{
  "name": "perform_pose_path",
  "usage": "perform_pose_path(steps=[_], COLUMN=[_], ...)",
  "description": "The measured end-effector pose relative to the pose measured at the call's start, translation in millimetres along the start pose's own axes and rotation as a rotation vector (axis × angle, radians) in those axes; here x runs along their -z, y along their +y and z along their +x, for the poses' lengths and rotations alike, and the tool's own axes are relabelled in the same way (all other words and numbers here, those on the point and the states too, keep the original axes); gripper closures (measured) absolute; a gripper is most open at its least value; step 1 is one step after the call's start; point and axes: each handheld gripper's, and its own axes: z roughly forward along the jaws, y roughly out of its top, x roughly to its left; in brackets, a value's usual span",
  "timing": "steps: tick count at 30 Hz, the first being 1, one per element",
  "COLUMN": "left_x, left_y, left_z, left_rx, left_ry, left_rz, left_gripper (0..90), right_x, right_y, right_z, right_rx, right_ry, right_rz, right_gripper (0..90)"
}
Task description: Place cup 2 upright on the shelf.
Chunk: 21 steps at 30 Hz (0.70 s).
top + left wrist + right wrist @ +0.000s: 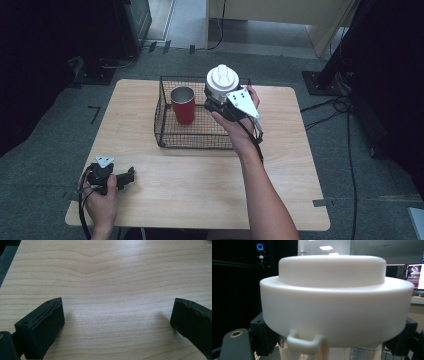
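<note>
A bottle with a wide white lid (221, 80) is held upright over the right part of a black wire basket (165, 140), my right gripper (220, 102) shut on its body just under the lid. Up close, that white lid (334, 302) spans the right gripper view, with black jaws on both sides below it. A red tumbler (183, 105) with a metal rim stands inside the basket at its left. My left gripper (131, 176) rests low at the table's near left corner, open. Its fingers (45, 325) stand wide apart over bare wood.
The wooden table (200, 185) has free room across its near half. Cables (345, 107) and stand bases lie on the grey floor to the right and at the back left. Monitors (415, 272) glow far off behind the bottle.
</note>
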Motion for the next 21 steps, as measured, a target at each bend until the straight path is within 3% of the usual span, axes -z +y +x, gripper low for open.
perform_pose_path(steps=[9,21], left_x=[0.1,0.1], left_y=[0.0,0.0], left_z=[0.0,0.1], left_rx=[-0.001,-0.001], left_ry=[0.0,0.0], left_rz=[0.001,0.002], left_gripper=[0.0,0.0], right_x=[-16.0,-38.7], right_y=[-16.6,-44.8], right_z=[-6.4,-21.8], right_rx=[-0.02,-0.061], right_ry=[-0.012,-0.036], right_rz=[0.017,0.079], right_gripper=[16.2,16.2])
